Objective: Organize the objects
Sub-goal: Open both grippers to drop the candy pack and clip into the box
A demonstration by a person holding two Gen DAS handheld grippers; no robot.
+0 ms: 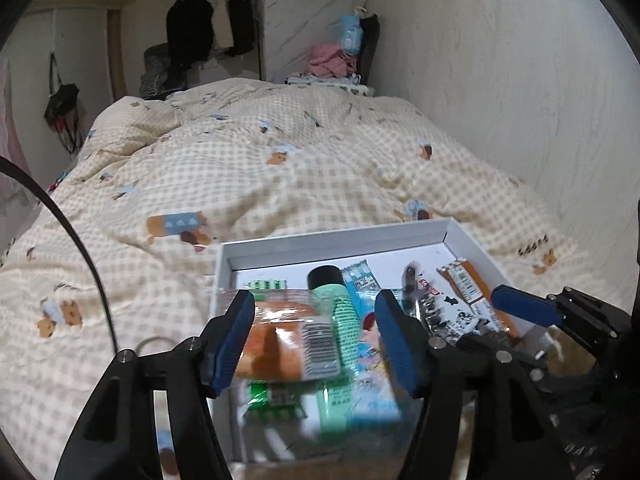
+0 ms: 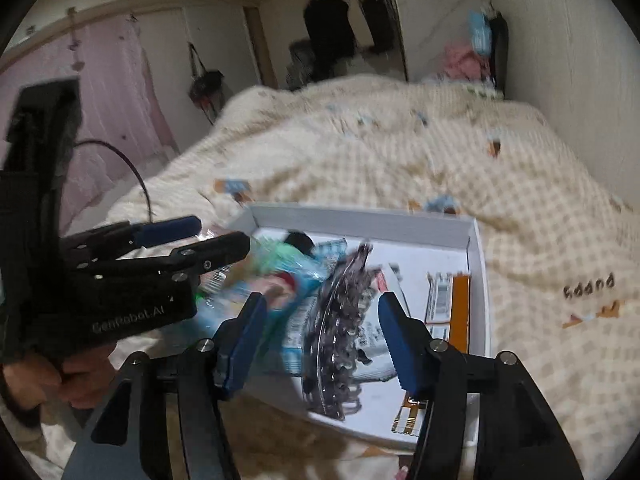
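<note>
A white tray [image 1: 336, 242] lies on the bed and holds several small items. In the left wrist view my left gripper [image 1: 316, 332] is open over its near left part, above a clear packet with an orange snack [image 1: 276, 344] and a green tube with a black cap [image 1: 336, 320]. An orange-brown bar [image 1: 468, 284] and a black-and-white packet [image 1: 448, 316] lie to the right. In the right wrist view my right gripper [image 2: 320, 332] is open over the tray [image 2: 478, 264], above a dark clear hair claw [image 2: 340, 328]. An orange packet [image 2: 458, 312] lies at the tray's right wall.
The tray rests on a cream checked duvet [image 1: 280, 168] with bear prints. A white wall [image 1: 500, 80] runs along the bed's right side. Folded clothes [image 1: 332, 60] are piled at the bed's far end. Dark clothes [image 1: 192, 28] hang on a rail behind.
</note>
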